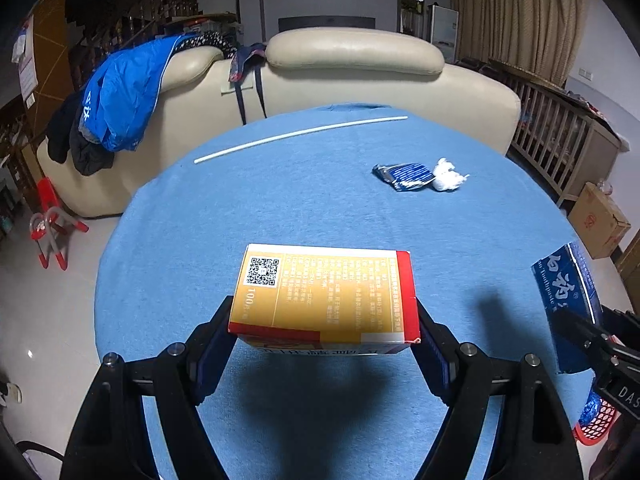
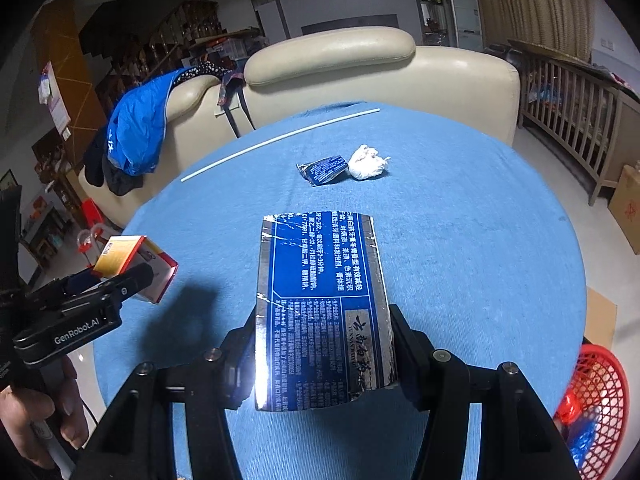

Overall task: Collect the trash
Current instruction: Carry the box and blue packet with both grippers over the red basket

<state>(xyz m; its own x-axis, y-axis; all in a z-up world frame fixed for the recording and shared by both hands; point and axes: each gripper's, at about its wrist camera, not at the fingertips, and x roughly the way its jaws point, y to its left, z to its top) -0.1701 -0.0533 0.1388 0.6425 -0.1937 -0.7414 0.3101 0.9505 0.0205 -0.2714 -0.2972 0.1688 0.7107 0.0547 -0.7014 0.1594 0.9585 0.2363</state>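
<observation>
The left gripper [image 1: 324, 320] is clamped across the side walls of a yellow box [image 1: 326, 294], held above the blue table [image 1: 280, 200]. The right gripper [image 2: 324, 344] is clamped on a blue carton [image 2: 320, 304], also aloft. Both are likely light, thin cardboard — crushable, glossy; grip near the edges. The red basket [image 2: 600, 400] sits beside the table.

Home living room, cream sofa [image 1: 352, 64], curtains [image 1: 516, 12], staircase [image 1: 132, 16]

Yellow-red carton [image 1: 324, 296] aloft, blue box [image 2: 324, 308] aloft, wrapper [image 1: 404, 176] beside tissue [image 1: 448, 176]
</observation>
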